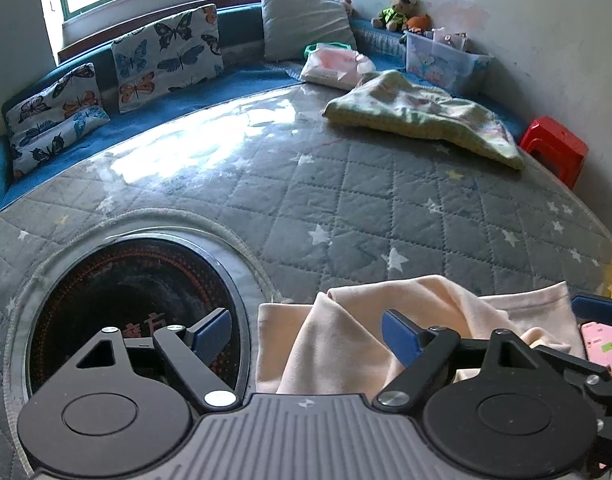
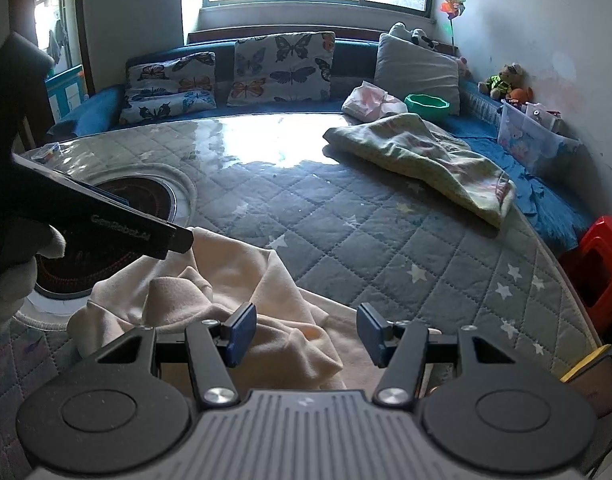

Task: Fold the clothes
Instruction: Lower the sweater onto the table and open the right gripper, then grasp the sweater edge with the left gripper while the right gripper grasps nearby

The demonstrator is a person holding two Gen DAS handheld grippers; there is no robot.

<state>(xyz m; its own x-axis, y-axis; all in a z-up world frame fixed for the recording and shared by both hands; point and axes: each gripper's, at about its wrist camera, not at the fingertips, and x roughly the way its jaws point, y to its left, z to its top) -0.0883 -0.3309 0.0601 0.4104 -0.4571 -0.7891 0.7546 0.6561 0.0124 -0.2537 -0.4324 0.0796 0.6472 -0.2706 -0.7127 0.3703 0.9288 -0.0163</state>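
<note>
Cream garment (image 2: 226, 304) lies crumpled at the near edge of the quilted tabletop (image 1: 345, 208), beside the round glass inset (image 1: 126, 320). Left gripper (image 1: 306, 334) and right gripper (image 2: 306, 334) both hover over it, jaws apart, nothing held. Judgement: flatten first. Each gripper should pinch 1 hem corner, single layer only, then pull apart toward the bare middle.

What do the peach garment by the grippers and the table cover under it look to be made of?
Peach garment: soft, matte knit, perhaps fleece or cotton jersey; it slumps in thick rounded folds. Table cover: grey quilted fabric with diamond stitching and white stars, apparently under clear glossy plastic, since window glare mirrors off it.
</note>
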